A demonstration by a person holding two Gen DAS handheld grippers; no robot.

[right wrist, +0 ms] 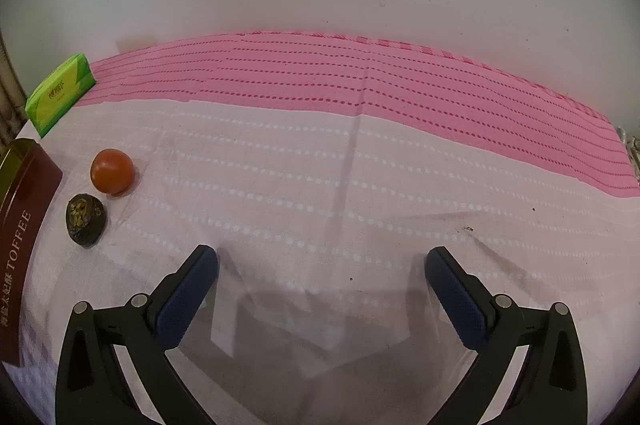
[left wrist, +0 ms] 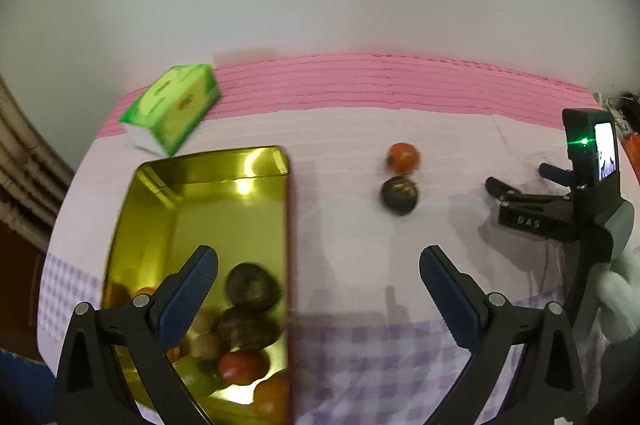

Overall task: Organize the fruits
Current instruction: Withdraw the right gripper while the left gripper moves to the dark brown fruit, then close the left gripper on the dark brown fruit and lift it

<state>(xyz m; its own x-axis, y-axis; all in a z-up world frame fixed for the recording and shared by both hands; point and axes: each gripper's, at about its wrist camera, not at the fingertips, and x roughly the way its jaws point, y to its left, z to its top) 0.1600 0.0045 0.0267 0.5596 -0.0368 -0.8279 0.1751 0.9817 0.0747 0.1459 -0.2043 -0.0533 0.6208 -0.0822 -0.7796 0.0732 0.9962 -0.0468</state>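
A gold-lined tin (left wrist: 224, 185) with a dark red outside lies on the cloth and holds several fruits, dark brown, red, orange and green. My left gripper (left wrist: 318, 261) is open over the tin's right edge, nothing between its fingers. On the cloth beyond it sit a red-orange tomato (left wrist: 403, 157) and a dark brown fruit (left wrist: 399, 195), touching or nearly so. The right wrist view has the same tomato (right wrist: 112, 171) and dark fruit (right wrist: 86, 221) at far left, beside the tin's side (right wrist: 24, 245) marked TOFFEE. My right gripper (right wrist: 320, 261) is open and empty over bare cloth.
A green tissue pack (left wrist: 172, 107) lies at the back left, by the pink band of the cloth (right wrist: 360, 81). A white wall stands behind the table. The right gripper's body (left wrist: 560, 201), with a lit screen, and a white-gloved hand (left wrist: 620, 289) show at right in the left wrist view.
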